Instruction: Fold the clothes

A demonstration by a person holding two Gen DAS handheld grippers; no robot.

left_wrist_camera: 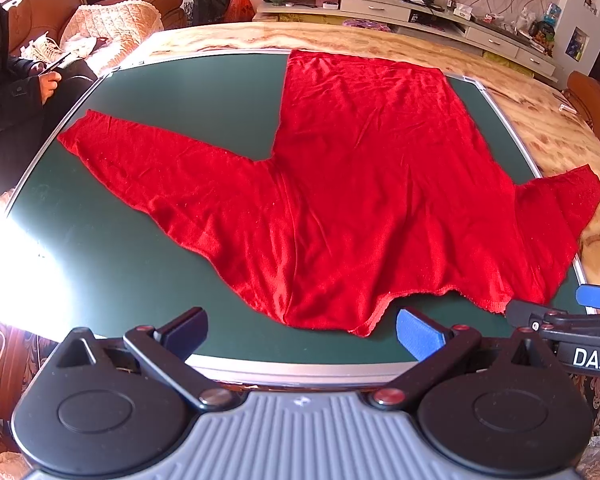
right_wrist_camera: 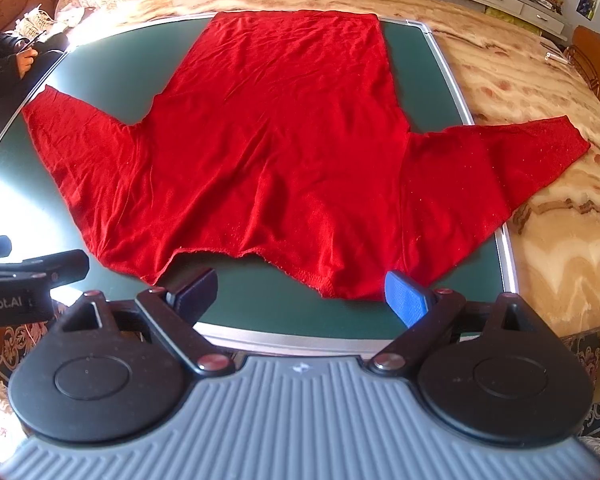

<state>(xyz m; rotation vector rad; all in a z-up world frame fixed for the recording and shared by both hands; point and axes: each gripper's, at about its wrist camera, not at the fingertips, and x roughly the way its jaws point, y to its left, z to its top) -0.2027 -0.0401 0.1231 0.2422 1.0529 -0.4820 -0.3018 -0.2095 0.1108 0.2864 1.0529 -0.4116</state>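
Between the spread fingers of the left gripper, which hold nothing, lies the near hem of a red long-sleeved shirt. The right gripper is likewise wide apart and empty, poised just off the near edge of the shirt's neckline. The shirt lies flat on a dark green mat with a silver frame, its body stretching to the far side. One sleeve reaches left on the mat; the other runs right, over the frame onto the marble table.
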